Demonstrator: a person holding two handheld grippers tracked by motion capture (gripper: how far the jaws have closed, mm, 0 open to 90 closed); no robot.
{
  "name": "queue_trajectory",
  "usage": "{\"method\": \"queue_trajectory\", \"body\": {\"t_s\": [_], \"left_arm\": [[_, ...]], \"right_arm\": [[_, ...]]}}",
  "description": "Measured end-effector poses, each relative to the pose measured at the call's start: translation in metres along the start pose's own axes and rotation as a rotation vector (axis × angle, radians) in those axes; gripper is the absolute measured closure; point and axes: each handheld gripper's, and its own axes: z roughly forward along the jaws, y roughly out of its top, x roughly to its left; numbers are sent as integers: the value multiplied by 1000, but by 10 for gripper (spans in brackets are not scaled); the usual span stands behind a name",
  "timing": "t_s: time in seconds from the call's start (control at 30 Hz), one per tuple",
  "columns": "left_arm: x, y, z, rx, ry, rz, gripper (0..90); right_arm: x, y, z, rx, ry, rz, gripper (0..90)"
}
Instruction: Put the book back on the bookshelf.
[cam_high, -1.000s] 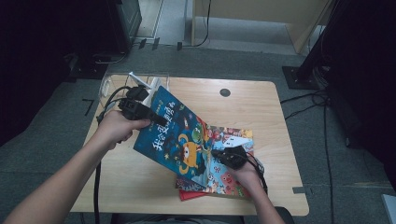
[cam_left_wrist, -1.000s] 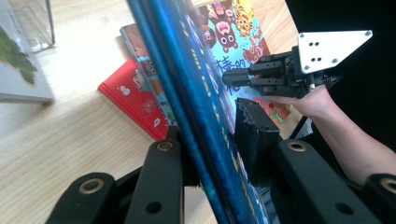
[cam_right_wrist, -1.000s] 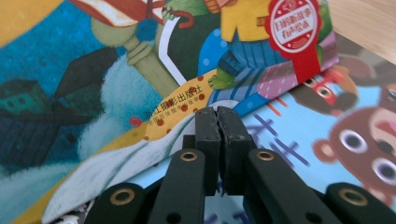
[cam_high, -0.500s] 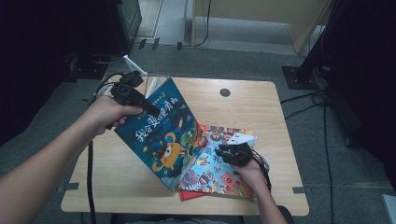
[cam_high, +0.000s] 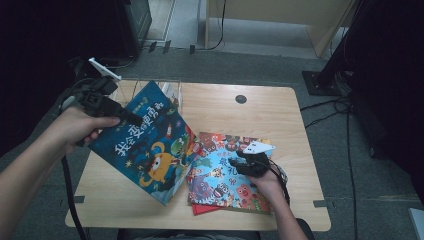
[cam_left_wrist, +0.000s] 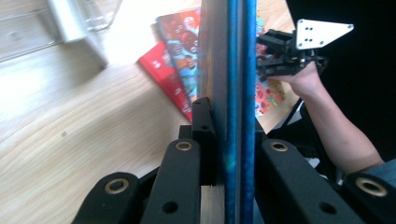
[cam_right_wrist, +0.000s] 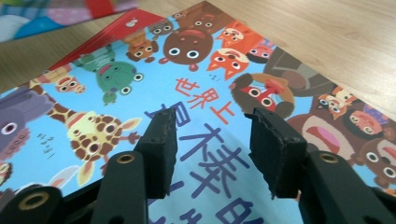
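My left gripper (cam_high: 131, 119) is shut on the upper edge of a dark blue picture book (cam_high: 150, 145) and holds it tilted above the table's left half. In the left gripper view the book's edge (cam_left_wrist: 240, 70) runs straight up between the jaws of the gripper (cam_left_wrist: 231, 116). My right gripper (cam_high: 240, 162) stands open just over a light blue book with cartoon animals (cam_high: 220, 175), which lies flat on a red book (cam_high: 202, 209). In the right gripper view the gripper (cam_right_wrist: 212, 135) frames that animal cover (cam_right_wrist: 201, 56) with nothing between the jaws.
A clear acrylic stand (cam_high: 172, 90) sits at the back left of the wooden table (cam_high: 270, 115), partly behind the lifted book. A round cable hole (cam_high: 241, 99) is at the back middle. Dark equipment and cables surround the table on the floor.
My left gripper has carried the blue book up and to the left, off the stack, uncovering more of the animal book. The right gripper has stayed on the animal book.
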Motion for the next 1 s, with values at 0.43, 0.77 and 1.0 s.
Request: {"method": "queue_trajectory", "body": {"t_s": [0.43,0.77,1.0], "left_arm": [[36,-44,-33,-42,57,-106,830],[66,-59,-55,-74,96,-206,830],[85,-55,-72,-95,163,-247,830]], "right_arm": [[-4,2,7,-24,10,11,480],[-2,2,11,-17,26,1,475],[-1,2,12,-13,29,-8,477]]}}
